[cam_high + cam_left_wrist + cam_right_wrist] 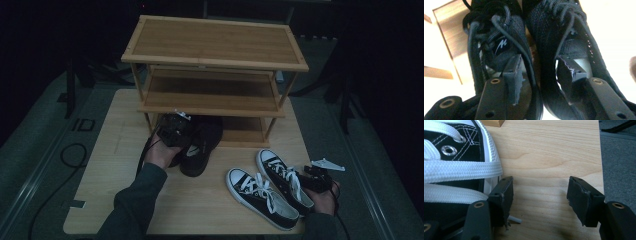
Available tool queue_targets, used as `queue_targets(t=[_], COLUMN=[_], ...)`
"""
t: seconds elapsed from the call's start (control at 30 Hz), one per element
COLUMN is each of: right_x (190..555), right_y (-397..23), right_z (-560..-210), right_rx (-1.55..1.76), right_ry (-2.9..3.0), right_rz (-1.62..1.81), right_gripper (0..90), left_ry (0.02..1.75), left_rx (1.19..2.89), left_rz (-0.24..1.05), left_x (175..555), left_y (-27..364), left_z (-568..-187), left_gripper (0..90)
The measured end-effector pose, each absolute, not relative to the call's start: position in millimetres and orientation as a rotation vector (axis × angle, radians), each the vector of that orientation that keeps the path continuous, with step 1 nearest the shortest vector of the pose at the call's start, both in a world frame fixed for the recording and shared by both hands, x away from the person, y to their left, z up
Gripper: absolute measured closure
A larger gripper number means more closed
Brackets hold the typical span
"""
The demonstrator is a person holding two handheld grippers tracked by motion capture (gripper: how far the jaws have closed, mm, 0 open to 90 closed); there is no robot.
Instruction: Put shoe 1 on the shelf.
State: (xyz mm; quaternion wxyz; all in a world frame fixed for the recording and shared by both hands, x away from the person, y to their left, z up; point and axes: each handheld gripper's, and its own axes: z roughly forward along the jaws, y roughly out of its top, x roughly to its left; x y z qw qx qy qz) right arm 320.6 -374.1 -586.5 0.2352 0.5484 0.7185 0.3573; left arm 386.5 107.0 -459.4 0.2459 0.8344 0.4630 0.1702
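Black sneakers [536, 37] just past left gripper [539, 72], jaws apart w/ nothing gripped; right gripper [540, 195] open, empty

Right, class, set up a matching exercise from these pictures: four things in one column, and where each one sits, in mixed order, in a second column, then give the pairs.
Things
1. black mesh shoes
2. black canvas sneakers with white laces
3. left gripper
4. right gripper

Places
A. at the table's right edge, jaws apart beside a sneaker
B. on the table in front of the rack's lowest shelf
C. on the table's near right part, side by side
D. over the heels of the mesh shoes, jaws apart

Pairs: 1-B, 2-C, 3-D, 4-A
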Motion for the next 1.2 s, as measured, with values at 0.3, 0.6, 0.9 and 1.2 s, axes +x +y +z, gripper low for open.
queue_targets(t=[0.3,0.6,0.9,1.2], right_x=[321,321,321,321], right_y=[-374,-374,-374,-374], right_z=[-586,-587,-586,-586], right_rx=[1.505,1.5,1.506,1.505], right_ry=[1.971,1.972,1.97,1.971], right_rz=[0.979,0.978,0.979,0.978], right_gripper=[37.5,37.5,37.5,37.5], left_ry=[1.074,0.989,0.932,0.895], left_rx=[2.282,2.245,2.28,2.295], left_rz=[0.443,0.429,0.423,0.394], left_x=[363,340,327,321], left_y=[128,146,155,156], left_z=[-451,-440,-447,-465], left_gripper=[59.8,66.5,87.5,90.0])
